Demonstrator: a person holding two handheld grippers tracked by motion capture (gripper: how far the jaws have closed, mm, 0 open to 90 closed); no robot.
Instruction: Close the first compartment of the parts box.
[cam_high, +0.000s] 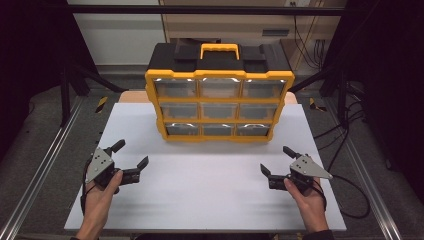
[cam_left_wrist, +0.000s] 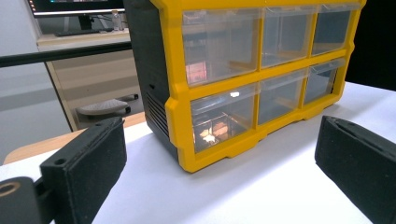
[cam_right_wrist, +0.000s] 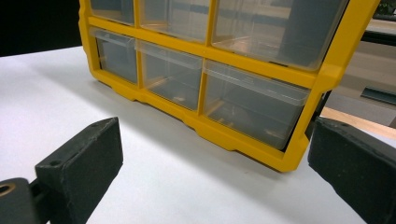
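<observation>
L gripper (cam_high: 131, 154): jaws spread wide, empty, resting near table's (cam_high: 210, 200) left edge, well short of the drawer organizer (cam_high: 219, 102). Organizer sits upright at the far-centre of the table, 3x3 clear drawers, all look shut. Bottom-left drawer (cam_left_wrist: 223, 123) has small bits inside. R gripper (cam_high: 279, 160): jaws spread too, empty, near the right edge. Imo next is the approach: pick one drawer, come in level w/ its front lip, pinch the pull square, other gripper braces the yellow frame so the box won't slide.
</observation>
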